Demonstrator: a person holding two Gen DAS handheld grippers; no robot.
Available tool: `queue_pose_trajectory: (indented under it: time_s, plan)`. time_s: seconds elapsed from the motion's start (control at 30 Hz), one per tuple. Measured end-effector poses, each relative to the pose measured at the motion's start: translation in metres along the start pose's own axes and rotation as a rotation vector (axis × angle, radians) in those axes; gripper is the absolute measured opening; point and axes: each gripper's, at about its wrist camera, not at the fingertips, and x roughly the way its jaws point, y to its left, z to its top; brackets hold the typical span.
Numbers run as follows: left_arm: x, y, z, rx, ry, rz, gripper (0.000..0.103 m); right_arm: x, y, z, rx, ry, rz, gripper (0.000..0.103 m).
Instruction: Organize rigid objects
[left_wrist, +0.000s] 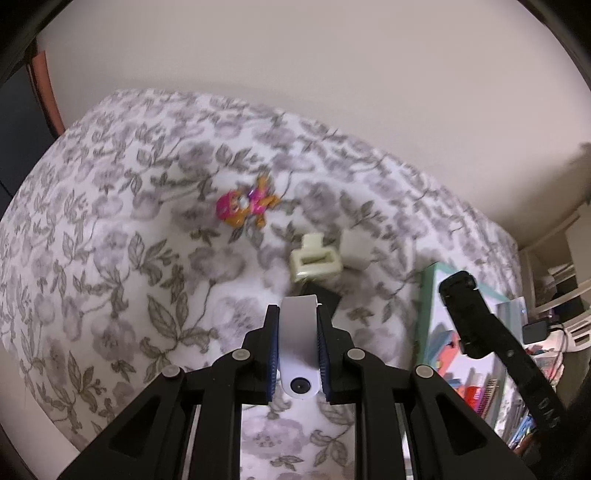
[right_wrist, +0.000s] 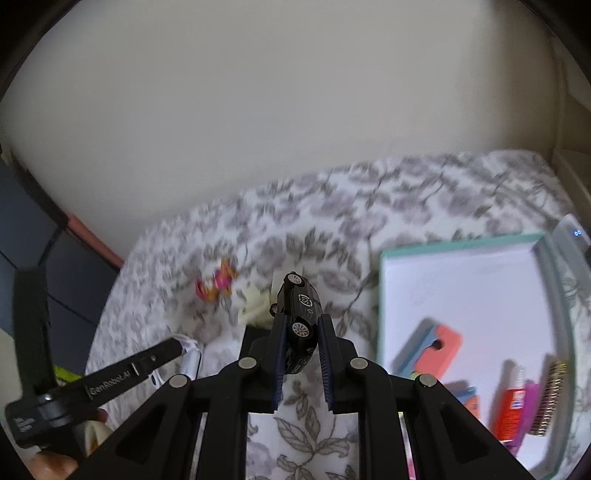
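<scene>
My left gripper (left_wrist: 297, 314) is shut on a white flat device with a round lens (left_wrist: 298, 343), held above the floral bedspread (left_wrist: 110, 258). My right gripper (right_wrist: 301, 325) is shut on a black toy car (right_wrist: 300, 317), nose up, above the bed left of the box. A pink and orange toy figure (left_wrist: 246, 205) and a cream hair claw clip (left_wrist: 314, 258) lie on the bedspread ahead of the left gripper. Both show blurred in the right wrist view, the figure (right_wrist: 216, 284) and the clip (right_wrist: 253, 306). The right gripper also shows in the left wrist view (left_wrist: 458, 291).
An open teal-rimmed white box (right_wrist: 461, 280) lies on the bed at right, holding a coral case (right_wrist: 439, 347), a red tube (right_wrist: 511, 410), a comb-like item (right_wrist: 550, 395) and other small things. A plain wall stands behind the bed. Shelving (left_wrist: 561, 266) is at far right.
</scene>
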Motion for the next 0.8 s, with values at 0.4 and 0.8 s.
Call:
queue_pose_trajectory:
  time_s: [0.4, 0.8]
  plan:
    - [-0.041, -0.065, -0.007, 0.135, -0.159, -0.086, 0.019, -0.089, -0.057, 0.023, 0.075, -0.178, -0.1, 0.017]
    - [-0.038, -0.169, -0.056, 0.409, -0.181, -0.171, 0.019, -0.129, -0.122, 0.023, 0.194, -0.239, -0.171, 0.018]
